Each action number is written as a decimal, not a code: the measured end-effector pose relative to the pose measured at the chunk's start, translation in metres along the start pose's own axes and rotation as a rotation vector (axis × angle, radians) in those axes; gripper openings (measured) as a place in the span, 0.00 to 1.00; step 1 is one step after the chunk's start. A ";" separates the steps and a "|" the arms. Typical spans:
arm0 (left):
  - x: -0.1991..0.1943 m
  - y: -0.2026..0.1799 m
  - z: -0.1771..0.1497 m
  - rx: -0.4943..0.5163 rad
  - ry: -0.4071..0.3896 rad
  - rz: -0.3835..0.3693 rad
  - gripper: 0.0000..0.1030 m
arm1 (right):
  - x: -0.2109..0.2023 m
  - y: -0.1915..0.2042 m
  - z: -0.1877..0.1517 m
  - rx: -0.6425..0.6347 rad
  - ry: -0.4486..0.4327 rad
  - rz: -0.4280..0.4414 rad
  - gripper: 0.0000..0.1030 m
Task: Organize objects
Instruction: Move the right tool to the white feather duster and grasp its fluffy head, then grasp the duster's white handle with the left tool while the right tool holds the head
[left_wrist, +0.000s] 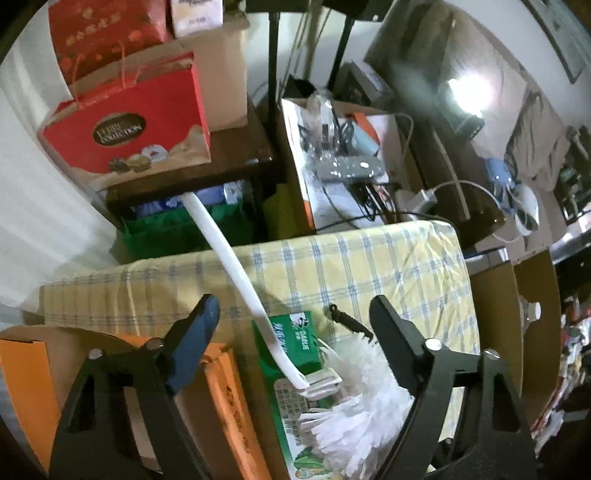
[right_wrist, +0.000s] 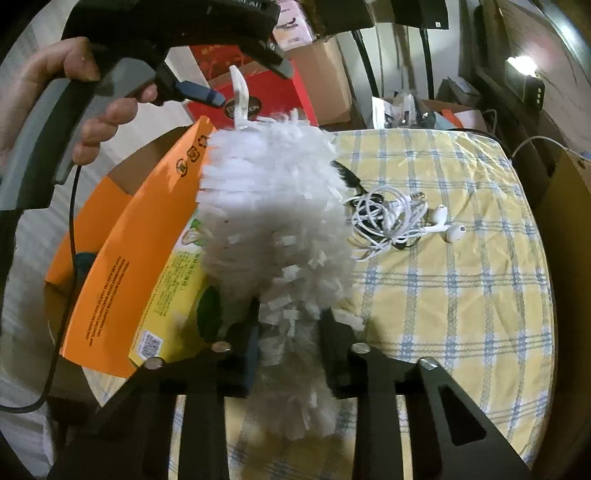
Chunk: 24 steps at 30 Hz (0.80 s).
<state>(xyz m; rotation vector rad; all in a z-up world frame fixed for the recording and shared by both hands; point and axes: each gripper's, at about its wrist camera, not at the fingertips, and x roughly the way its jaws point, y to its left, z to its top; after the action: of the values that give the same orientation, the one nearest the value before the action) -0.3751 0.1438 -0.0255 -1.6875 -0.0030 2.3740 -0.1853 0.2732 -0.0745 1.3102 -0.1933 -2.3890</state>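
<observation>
One white duster (right_wrist: 273, 221), fluffy head clamped between the right tongs (right_wrist: 290, 354), raised above the desk (right_wrist: 461, 295) with its yellow checked cloth; white handle (left_wrist: 229, 258) slanting away past the left tongs (left_wrist: 295, 325), which stand wide around it, pads not touching. Beside the duster's head: orange box (right_wrist: 122, 266) and green-yellow packet (right_wrist: 177, 280). Beyond the duster: tangled white earphones (right_wrist: 399, 218) on the cloth.

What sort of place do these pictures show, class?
Probably a cluttered room in a home: a table under a checked cloth, red gift bags stacked beside it, and tangled white earphones on the cloth.
</observation>
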 end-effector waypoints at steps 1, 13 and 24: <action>0.002 -0.001 0.000 0.000 0.003 0.005 0.71 | 0.001 -0.002 0.000 0.002 0.001 0.000 0.21; 0.013 0.007 -0.006 -0.025 0.001 0.026 0.11 | -0.003 -0.001 -0.004 -0.008 -0.003 0.002 0.16; -0.028 0.019 -0.020 -0.101 -0.032 -0.129 0.07 | -0.024 0.010 -0.006 -0.020 -0.022 -0.023 0.12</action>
<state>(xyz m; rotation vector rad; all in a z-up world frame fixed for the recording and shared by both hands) -0.3516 0.1171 -0.0085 -1.6391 -0.2336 2.3407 -0.1661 0.2746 -0.0567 1.2847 -0.1607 -2.4189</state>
